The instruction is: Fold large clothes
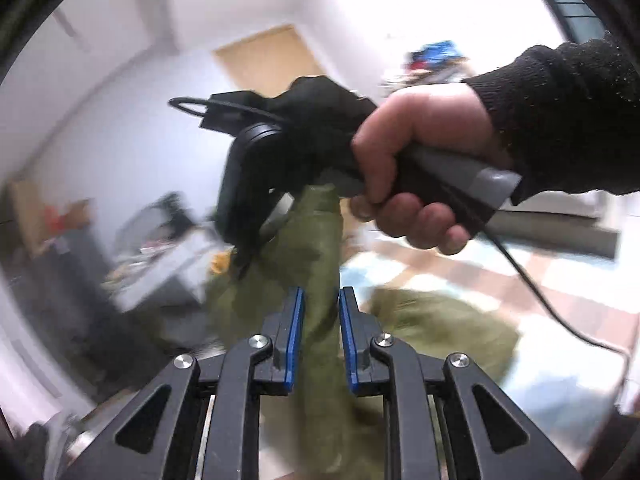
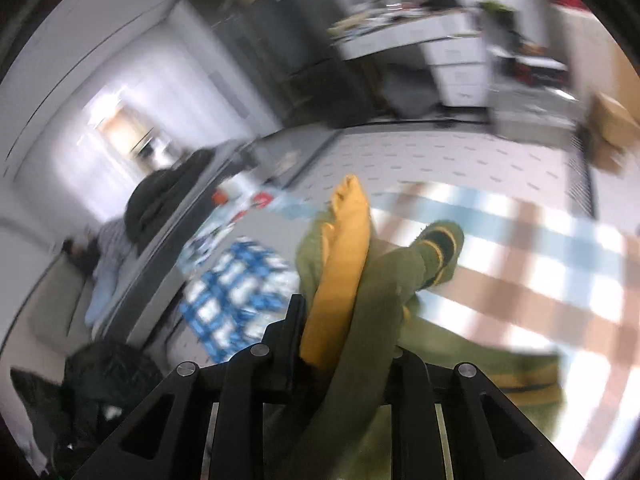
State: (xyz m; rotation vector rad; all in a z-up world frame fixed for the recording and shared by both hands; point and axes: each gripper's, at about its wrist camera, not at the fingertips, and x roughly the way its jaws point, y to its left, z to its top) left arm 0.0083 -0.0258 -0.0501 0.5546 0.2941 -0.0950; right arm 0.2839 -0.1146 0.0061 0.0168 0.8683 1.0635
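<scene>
Folding has barely begun; the left gripper (image 1: 320, 312) and right gripper (image 2: 344, 328) each clamp the green garment (image 1: 316, 248), bunched and hanging; every fold remains.

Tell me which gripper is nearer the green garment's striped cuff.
Right. The right gripper clamps the green garment just short of the striped cuff; the left gripper grips it elsewhere, no cuff in its view.
</scene>
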